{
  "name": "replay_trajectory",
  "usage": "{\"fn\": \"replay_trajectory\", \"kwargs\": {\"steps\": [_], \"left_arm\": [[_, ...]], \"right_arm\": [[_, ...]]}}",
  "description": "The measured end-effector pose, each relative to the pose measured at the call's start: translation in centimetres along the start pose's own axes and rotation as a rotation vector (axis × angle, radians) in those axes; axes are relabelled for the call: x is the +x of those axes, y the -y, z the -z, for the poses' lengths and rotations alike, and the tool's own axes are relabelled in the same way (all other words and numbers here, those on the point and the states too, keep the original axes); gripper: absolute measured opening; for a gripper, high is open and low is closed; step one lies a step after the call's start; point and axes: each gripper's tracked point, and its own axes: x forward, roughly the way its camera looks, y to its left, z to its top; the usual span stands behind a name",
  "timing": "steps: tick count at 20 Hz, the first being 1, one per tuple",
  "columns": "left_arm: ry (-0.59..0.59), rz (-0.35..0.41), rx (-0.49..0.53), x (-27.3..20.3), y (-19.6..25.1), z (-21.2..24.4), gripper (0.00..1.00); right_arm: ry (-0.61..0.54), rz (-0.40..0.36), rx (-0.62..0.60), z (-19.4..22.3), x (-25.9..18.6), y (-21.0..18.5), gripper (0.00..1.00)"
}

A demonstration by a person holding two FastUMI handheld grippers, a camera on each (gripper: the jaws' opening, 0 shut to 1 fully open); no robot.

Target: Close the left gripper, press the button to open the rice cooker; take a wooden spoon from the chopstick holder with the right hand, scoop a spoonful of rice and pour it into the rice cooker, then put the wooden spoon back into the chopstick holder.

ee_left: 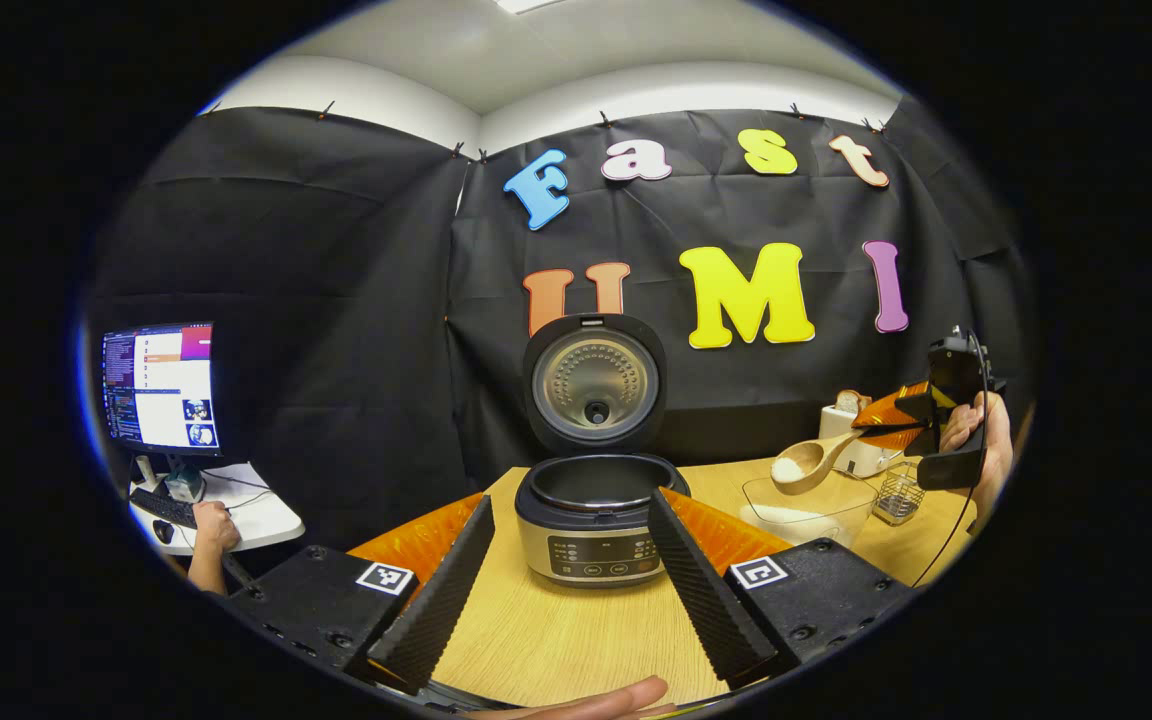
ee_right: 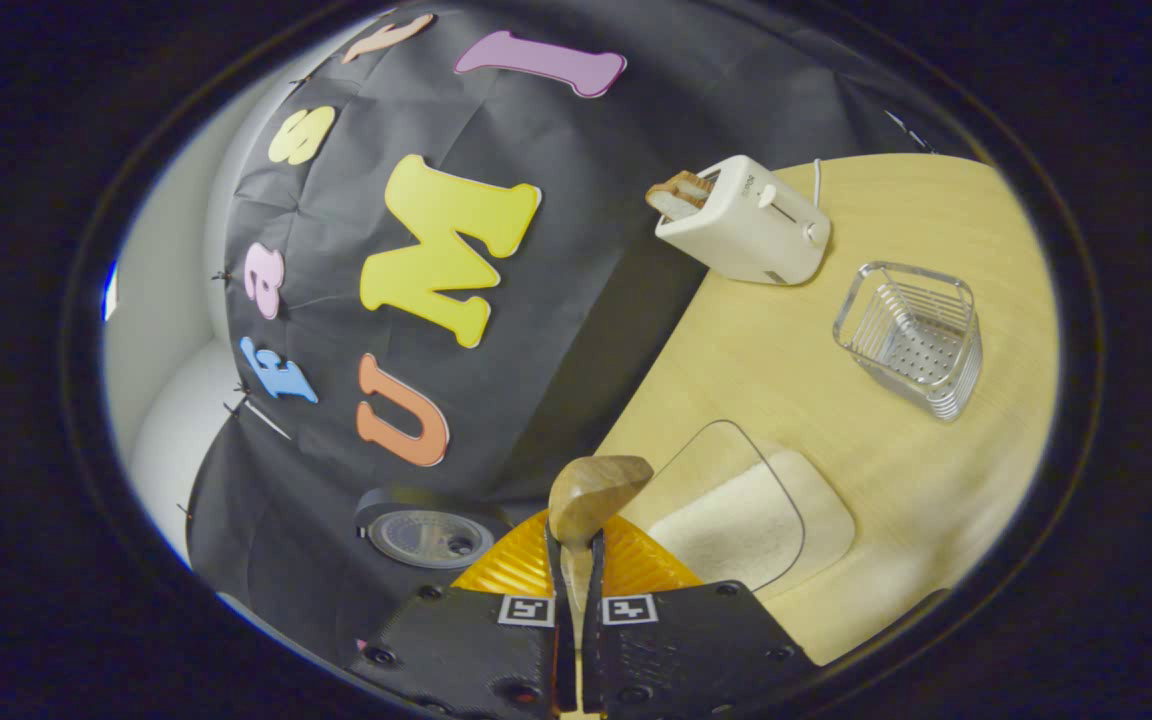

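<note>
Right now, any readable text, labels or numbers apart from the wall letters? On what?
Nothing legible.
Rice cooker panel: button markings, too small to read.
Toaster: small dark mark on its side, blurred.
Monitor: text too small.
Square tags: coded patterns, no words.

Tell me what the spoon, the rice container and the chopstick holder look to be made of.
Brown wooden spoon: wood, matte, with visible grain on its bowl.
Clear rice container: see-through, glossy, probably plastic, perhaps glass; the white rice shows through its wall.
Wire chopstick holder: shiny silvery metal, judging by thin bars and a perforated floor.
</note>
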Motion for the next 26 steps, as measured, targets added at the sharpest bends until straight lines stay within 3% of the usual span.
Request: {"fn": "replay_trajectory", "kwargs": {"steps": [5, 8, 13, 16, 20, 26], "left_arm": [[-0.017, -0.058, -0.035, 0.1, -2.9, 0.5, 0.95], [-0.017, -0.086, -0.076, -0.2, -4.5, 0.7, 0.99], [-0.008, -0.121, -0.095, -0.4, -6.4, 0.5, 0.99], [-0.023, -0.149, -0.122, -0.3, -7.6, 1.0, 0.95], [-0.033, -0.188, -0.154, -0.6, -9.5, 1.6, 0.99], [-0.034, -0.162, -0.161, -0.4, -9.2, 1.8, 0.95]], "right_arm": [[-0.039, -0.075, 0.032, 1.5, 0.3, -4.7, 0.02], [-0.072, -0.115, 0.055, 3.1, 1.3, -7.6, 0.02], [-0.113, -0.127, 0.012, 6.8, 3.3, -11.0, 0.03], [-0.145, -0.106, -0.06, 10.2, 5.2, -12.6, 0.02], [-0.218, -0.087, -0.118, 15.5, 8.4, -14.7, 0.03], [-0.209, 0.013, -0.33, 18.8, 13.1, -15.1, 0.02]]}}
